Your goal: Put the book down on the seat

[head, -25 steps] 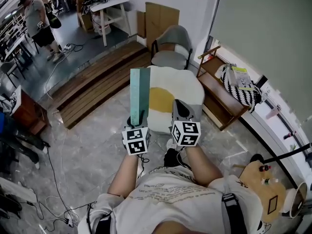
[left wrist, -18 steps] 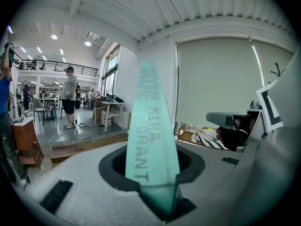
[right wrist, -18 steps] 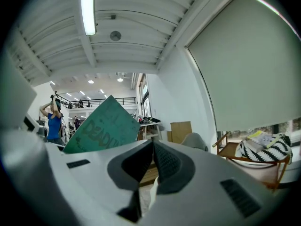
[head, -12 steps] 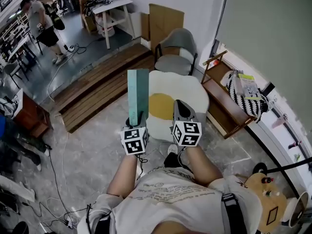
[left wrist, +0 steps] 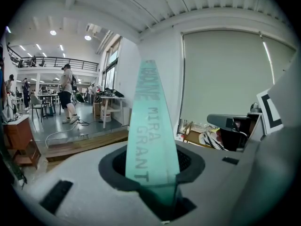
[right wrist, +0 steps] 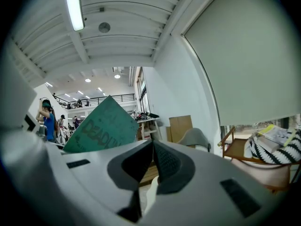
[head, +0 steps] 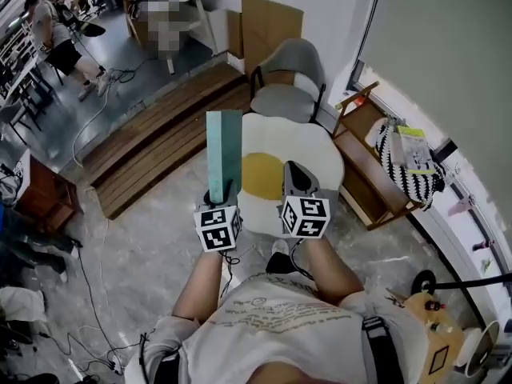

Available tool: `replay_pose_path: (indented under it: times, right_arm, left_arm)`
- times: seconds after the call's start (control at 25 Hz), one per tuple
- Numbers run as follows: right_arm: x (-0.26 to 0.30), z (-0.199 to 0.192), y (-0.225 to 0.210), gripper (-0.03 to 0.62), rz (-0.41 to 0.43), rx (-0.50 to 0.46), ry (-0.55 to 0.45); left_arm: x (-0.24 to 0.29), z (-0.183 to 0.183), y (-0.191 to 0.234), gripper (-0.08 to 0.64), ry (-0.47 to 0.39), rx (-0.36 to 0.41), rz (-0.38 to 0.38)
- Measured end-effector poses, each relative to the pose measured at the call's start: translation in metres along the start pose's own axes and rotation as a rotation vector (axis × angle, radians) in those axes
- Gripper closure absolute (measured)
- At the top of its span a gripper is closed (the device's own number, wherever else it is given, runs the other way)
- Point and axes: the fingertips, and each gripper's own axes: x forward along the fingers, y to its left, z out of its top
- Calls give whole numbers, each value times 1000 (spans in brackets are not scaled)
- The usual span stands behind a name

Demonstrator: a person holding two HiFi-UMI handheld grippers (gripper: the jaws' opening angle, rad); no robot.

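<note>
At the near edge, person [head: 280,326]: light printed shirt, both forearms stretched forward, one gripper in each hand.
Left gripper [head: 218,194] [left wrist: 153,171]: fingers clamped on the lower end of the book, one pad on each cover; the lettered spine faced the left gripper view's camera.
Right gripper [head: 293,170] [right wrist: 151,149]: fingers brought together at the tips, nothing between them; it was carried just beside the left gripper, at about the same level.
Book [head: 224,146] [left wrist: 150,126] [right wrist: 99,126]: teal, standing upright out of the left gripper, held in the air and not lying on the seat; in the head view its upper part stood against the seat's left edge.
Floor [head: 136,238]: grey marbled tile under both grippers, dark cables trailing at the left.
Seat [head: 308,146]: white, rounded, with a yellow patch in the middle, just ahead of the grippers.
Wooden rack [head: 360,166]: right of the seat, a black-and-white striped bag [head: 404,170] [right wrist: 277,149] on it.
Wooden steps [head: 160,134]: left of the seat, running back to a lower floor.
Grey chair [head: 284,86] [right wrist: 195,138]: just behind the seat.
Cardboard [head: 268,26] [right wrist: 181,126]: leaning on the wall behind the chair.
Far end, bystander [head: 56,42] [left wrist: 66,93]: standing on the lower floor, near a white tabletop [head: 192,6] [left wrist: 110,100].
</note>
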Motion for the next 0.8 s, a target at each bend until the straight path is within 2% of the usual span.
replay_pose_path:
  times: [0.36, 0.6, 0.8]
  right_arm:
    - [52, 17, -57, 565, -10, 13, 7]
    - [84, 31, -86, 565, 3, 29, -1]
    - [100, 24, -112, 565, 12, 52, 20]
  left_arm:
    - [74, 30, -28, 397, 33, 13, -26]
    - [113, 51, -38, 397, 40, 34, -14]
    - [138, 57, -52, 397, 63, 50, -12]
